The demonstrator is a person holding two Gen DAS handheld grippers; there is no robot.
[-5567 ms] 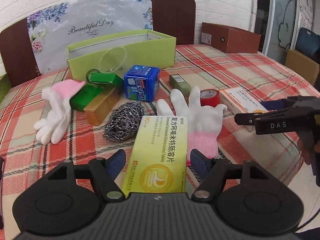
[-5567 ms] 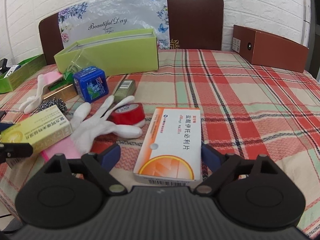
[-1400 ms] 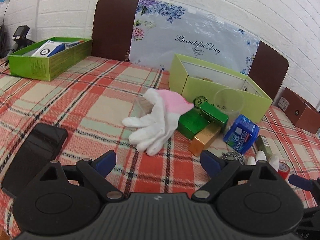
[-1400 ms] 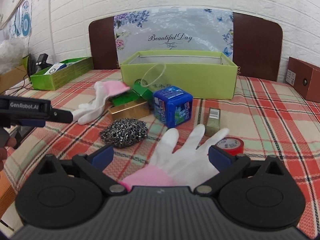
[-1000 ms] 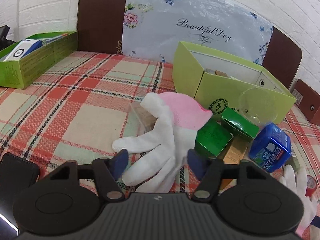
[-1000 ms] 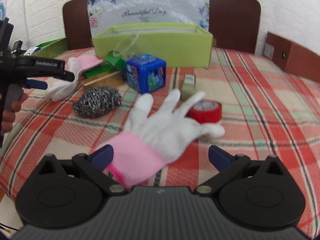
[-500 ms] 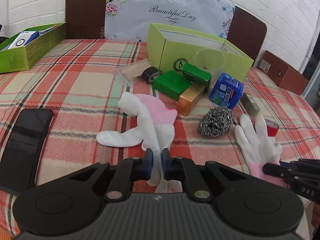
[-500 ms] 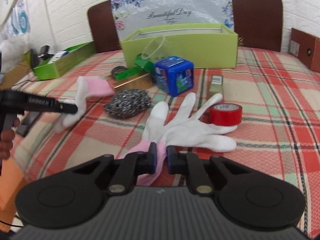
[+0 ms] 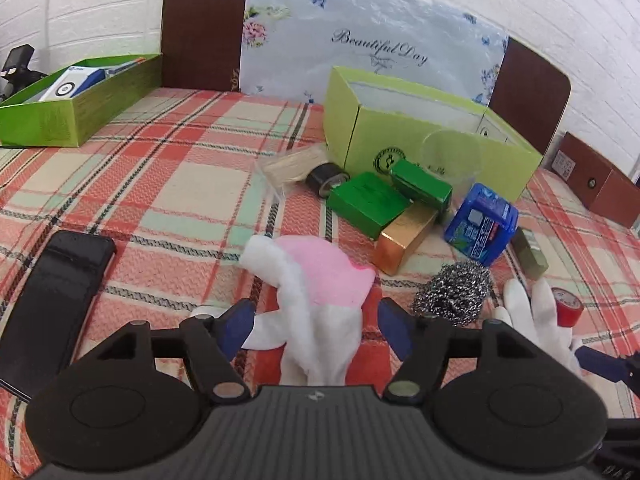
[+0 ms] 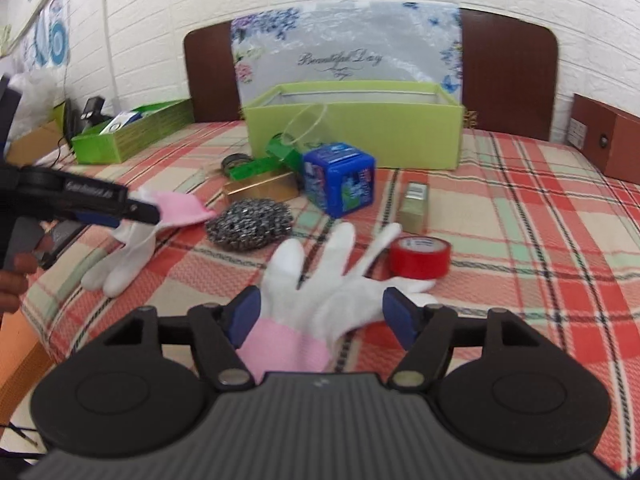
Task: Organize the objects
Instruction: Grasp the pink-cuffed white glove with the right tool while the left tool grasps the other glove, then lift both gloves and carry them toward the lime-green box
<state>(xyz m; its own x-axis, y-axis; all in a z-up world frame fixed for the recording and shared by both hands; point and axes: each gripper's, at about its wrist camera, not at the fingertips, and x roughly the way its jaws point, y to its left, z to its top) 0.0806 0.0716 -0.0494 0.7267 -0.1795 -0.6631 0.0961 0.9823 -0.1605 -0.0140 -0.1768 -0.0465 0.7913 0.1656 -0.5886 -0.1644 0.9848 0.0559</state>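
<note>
Releasing both gloves: I see left gripper (image 9: 312, 318) jaws just opened around the crumpled glove (image 9: 316, 280), right gripper (image 10: 320, 314) likewise around the flat glove (image 10: 336, 276) on the tablecloth (image 10: 540, 240). Next, probably regrasp and pair them.

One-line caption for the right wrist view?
Right gripper open around a flat glove; red tape beside it.
</note>
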